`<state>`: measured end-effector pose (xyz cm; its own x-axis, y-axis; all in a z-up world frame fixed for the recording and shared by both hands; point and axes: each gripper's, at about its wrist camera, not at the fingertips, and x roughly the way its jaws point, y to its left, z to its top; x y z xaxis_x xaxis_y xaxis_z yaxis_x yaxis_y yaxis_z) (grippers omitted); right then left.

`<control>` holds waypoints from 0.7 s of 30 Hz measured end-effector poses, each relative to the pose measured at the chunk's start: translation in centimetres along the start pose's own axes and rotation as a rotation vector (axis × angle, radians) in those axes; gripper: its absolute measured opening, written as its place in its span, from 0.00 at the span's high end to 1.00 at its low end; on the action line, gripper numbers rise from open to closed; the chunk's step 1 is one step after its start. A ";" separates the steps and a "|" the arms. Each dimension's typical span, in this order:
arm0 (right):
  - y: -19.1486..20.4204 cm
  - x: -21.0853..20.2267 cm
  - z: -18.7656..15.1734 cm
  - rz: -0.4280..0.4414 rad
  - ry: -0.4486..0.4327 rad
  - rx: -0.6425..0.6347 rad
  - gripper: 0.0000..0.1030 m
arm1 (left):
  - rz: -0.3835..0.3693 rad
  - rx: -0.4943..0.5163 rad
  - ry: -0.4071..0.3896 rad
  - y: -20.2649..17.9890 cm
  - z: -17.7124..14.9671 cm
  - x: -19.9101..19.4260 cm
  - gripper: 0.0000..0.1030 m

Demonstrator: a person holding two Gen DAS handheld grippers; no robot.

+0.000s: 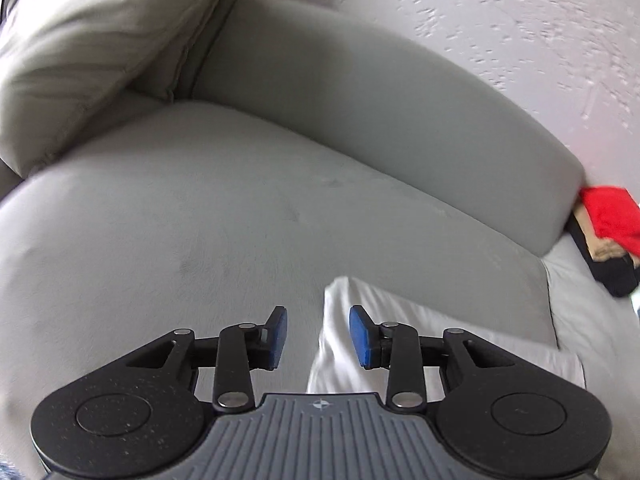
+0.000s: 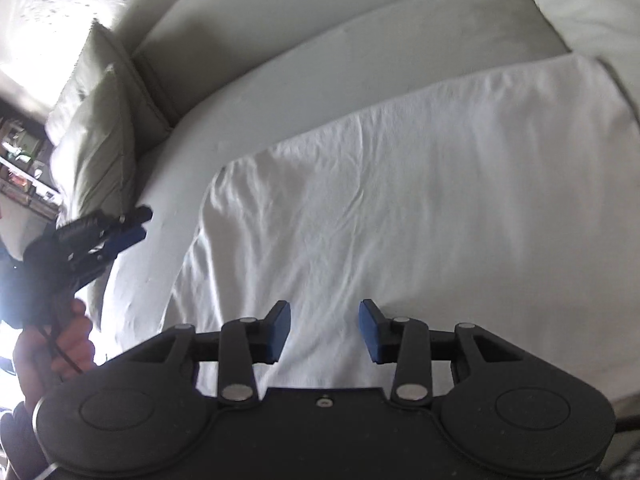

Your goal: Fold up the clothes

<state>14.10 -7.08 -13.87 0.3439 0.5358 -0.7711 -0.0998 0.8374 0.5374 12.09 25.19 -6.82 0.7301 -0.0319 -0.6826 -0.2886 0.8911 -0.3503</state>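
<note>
A white garment lies spread flat and slightly wrinkled on a grey sofa seat. My right gripper hovers over its near part, jaws open, nothing pinched between the blue pads. My left gripper is open too. It hangs above the garment's left edge, where the cloth meets the bare seat, and grips nothing. In the right wrist view the left gripper shows at the far left, held by a hand, beside the garment's left side.
The sofa's backrest runs behind the seat, below a textured white wall. A pale cushion leans at the seat's left end. A red cloth lies on a dark item at the far right.
</note>
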 end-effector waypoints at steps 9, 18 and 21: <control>1.0 1.8 1.0 -0.024 0.021 0.031 0.62 | -0.287 -0.484 0.269 8.0 2.5 9.8 0.77; -0.1 2.0 1.1 0.013 0.021 0.095 0.60 | -0.451 -0.667 0.334 9.9 2.4 13.2 0.82; 0.0 2.1 1.1 0.014 0.020 0.092 0.60 | -0.470 -0.711 0.343 10.1 2.2 14.0 0.89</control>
<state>15.82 -6.10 -15.10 0.3244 0.5503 -0.7694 -0.0176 0.8167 0.5767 20.76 34.79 -18.52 0.6779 -0.5540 -0.4832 -0.4043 0.2680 -0.8745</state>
